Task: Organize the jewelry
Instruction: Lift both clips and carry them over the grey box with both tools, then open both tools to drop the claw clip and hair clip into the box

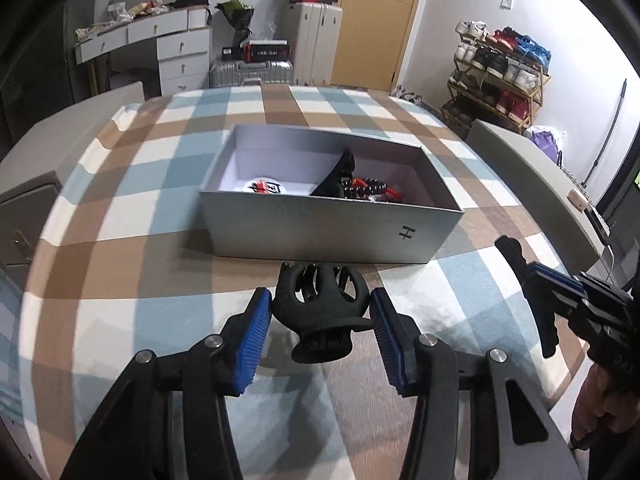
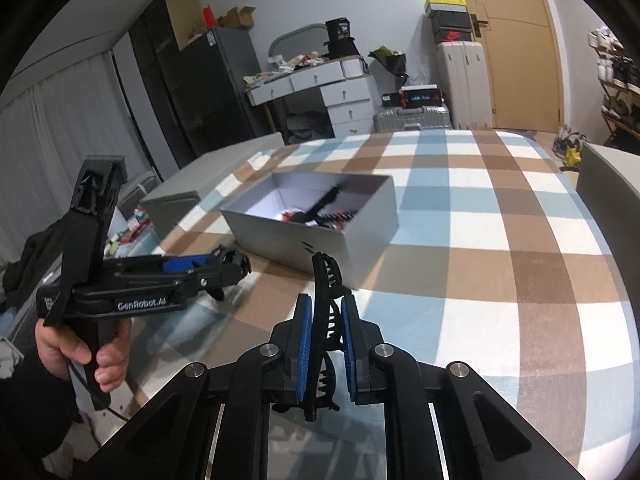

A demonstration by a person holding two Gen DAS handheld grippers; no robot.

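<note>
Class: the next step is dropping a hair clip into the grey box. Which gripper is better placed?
Right. The right gripper already clamps a long black clip, while the left gripper's fingers only straddle the claw clip.

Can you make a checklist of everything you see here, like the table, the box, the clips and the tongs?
Surface: blue, brown and white checked tablecloth.
Job's things: open grey cardboard box holding a dark beaded bracelet, a black clip and a white item; rounded black plastic claw clip; long black toothed hair clip.
Clutter: nothing seen on the cloth.
Grippers: left tongs astride the claw clip, pads apart from it; right tongs shut on the long clip.
Cables: black cable below the left handle.
Surroundings: white drawer desk, silver suitcases, shoe rack, wooden door.
</note>
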